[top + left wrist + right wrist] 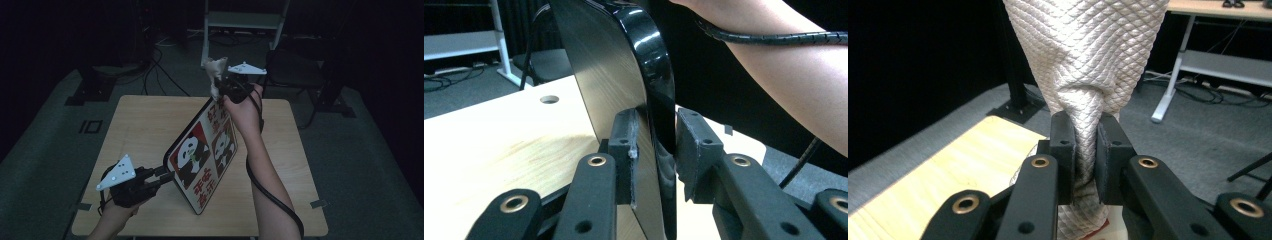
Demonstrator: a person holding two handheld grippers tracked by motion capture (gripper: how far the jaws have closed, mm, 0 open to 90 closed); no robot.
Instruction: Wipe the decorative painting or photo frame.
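Observation:
A rounded tray (200,155) with panda pictures on red and black stands tilted on its edge on the wooden table (140,125). My left gripper (167,175) is shut on the tray's near left rim. In the left gripper view its jaws (655,150) pinch the glossy black rim of the tray (624,60). My right gripper (220,84) is raised above the tray's far top corner, shut on a white quilted cloth (215,71). The cloth (1088,55) bunches between the right gripper's (1085,145) jaws and fans out above them.
A white desk frame (242,22) and a dark chair (295,67) stand beyond the table, with cables (160,65) on the floor. The person's right forearm (784,65) crosses above the tray. A small hole (549,99) sits in the tabletop.

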